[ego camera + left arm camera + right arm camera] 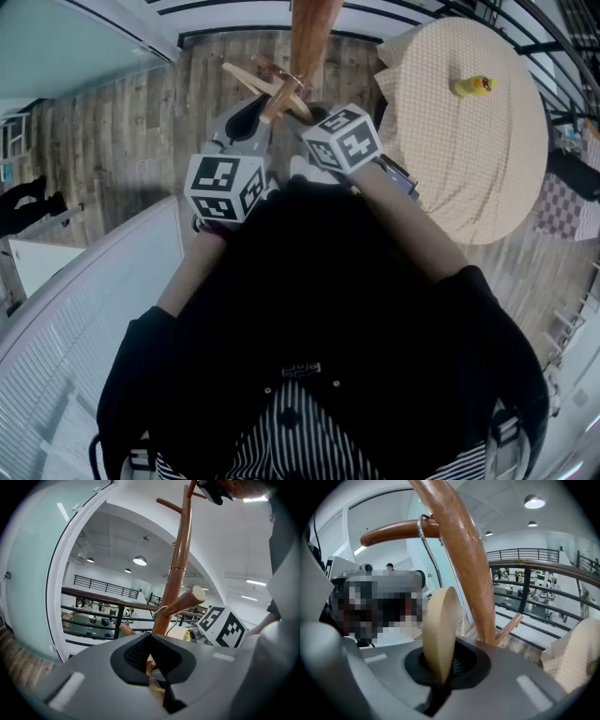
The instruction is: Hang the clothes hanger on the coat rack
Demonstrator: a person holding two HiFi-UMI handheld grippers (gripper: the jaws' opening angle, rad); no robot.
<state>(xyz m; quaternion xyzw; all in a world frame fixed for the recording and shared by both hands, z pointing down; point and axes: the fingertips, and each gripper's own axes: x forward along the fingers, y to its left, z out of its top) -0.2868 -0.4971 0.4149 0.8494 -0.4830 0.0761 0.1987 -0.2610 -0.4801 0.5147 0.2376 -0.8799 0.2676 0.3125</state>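
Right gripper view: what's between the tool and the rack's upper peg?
The wooden hanger, clamped in the right tool, its wire hook running up over the peg; the right gripper view shows it.

No word, brand or number could be read anywhere. The left cube (pixel 225 187) and the right cube (pixel 342 139) carried only black-and-white square patterns.
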